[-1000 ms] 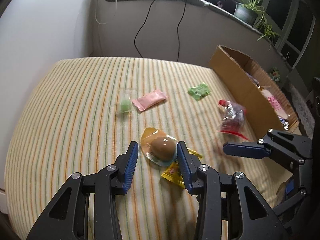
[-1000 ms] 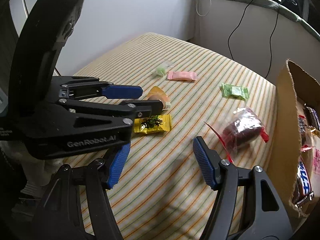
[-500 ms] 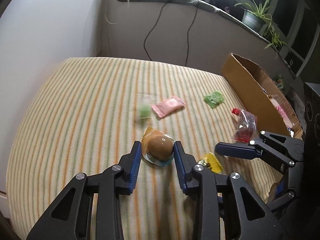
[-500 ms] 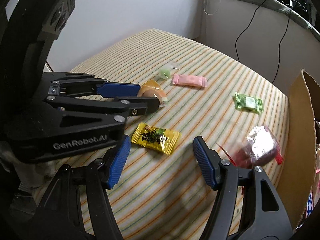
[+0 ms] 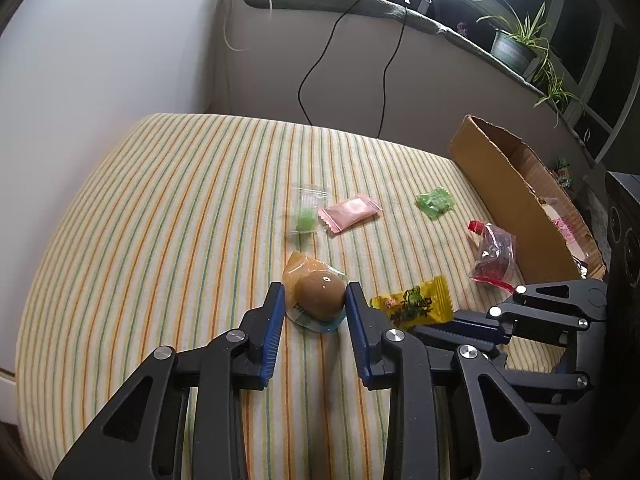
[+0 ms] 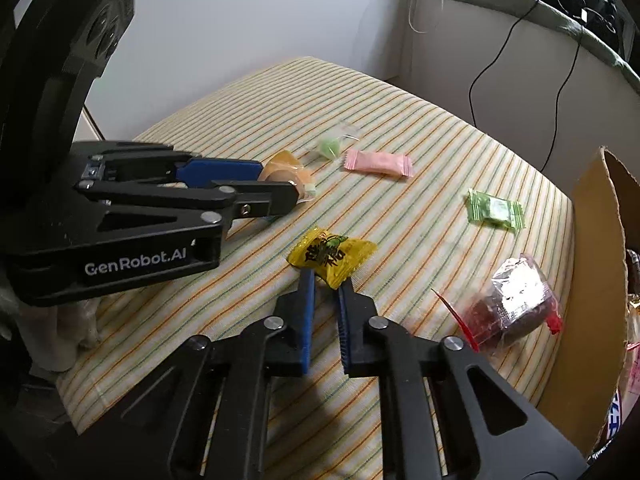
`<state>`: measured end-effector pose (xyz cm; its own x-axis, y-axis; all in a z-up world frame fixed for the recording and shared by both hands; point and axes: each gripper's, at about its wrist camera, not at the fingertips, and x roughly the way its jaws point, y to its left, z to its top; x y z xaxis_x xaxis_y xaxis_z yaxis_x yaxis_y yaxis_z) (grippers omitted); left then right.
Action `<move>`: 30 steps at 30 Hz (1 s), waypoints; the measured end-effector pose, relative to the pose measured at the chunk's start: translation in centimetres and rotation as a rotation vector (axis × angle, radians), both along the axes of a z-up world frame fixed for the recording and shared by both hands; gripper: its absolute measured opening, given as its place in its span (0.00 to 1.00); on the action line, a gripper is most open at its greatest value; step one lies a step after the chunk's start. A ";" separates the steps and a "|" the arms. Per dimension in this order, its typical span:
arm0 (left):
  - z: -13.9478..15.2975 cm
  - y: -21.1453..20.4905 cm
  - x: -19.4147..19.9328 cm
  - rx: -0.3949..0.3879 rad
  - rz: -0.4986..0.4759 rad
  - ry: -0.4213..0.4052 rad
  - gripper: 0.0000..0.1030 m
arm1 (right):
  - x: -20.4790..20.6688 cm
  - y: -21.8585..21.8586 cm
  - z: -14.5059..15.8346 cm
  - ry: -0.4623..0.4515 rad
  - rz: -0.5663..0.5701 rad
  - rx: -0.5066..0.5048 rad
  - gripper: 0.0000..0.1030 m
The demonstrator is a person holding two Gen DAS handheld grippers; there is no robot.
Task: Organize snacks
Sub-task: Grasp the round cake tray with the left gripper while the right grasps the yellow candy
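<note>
Striped cloth [image 6: 248,120]; "GenRobot.AI" on left gripper [image 6: 298,184].

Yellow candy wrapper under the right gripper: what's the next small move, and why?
Probably lift it and carry it toward the cardboard box. The right gripper has just closed, pinching the near edge of the yellow candy wrapper, which seems to rest on the striped cloth; the box with other snacks stands to its right.

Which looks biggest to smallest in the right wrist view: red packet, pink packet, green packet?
1. red packet, though it lies nearest the camera, so its lead is unsure.
2. pink packet.
3. green packet, close to the pink one in size; that ranking is shaky.
</note>
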<state>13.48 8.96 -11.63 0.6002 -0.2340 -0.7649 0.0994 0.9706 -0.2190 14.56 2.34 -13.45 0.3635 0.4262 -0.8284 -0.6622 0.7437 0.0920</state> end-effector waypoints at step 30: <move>0.0 -0.3 -0.5 -0.008 -0.002 -0.011 0.27 | 0.7 -0.8 0.3 0.065 -0.042 0.083 0.38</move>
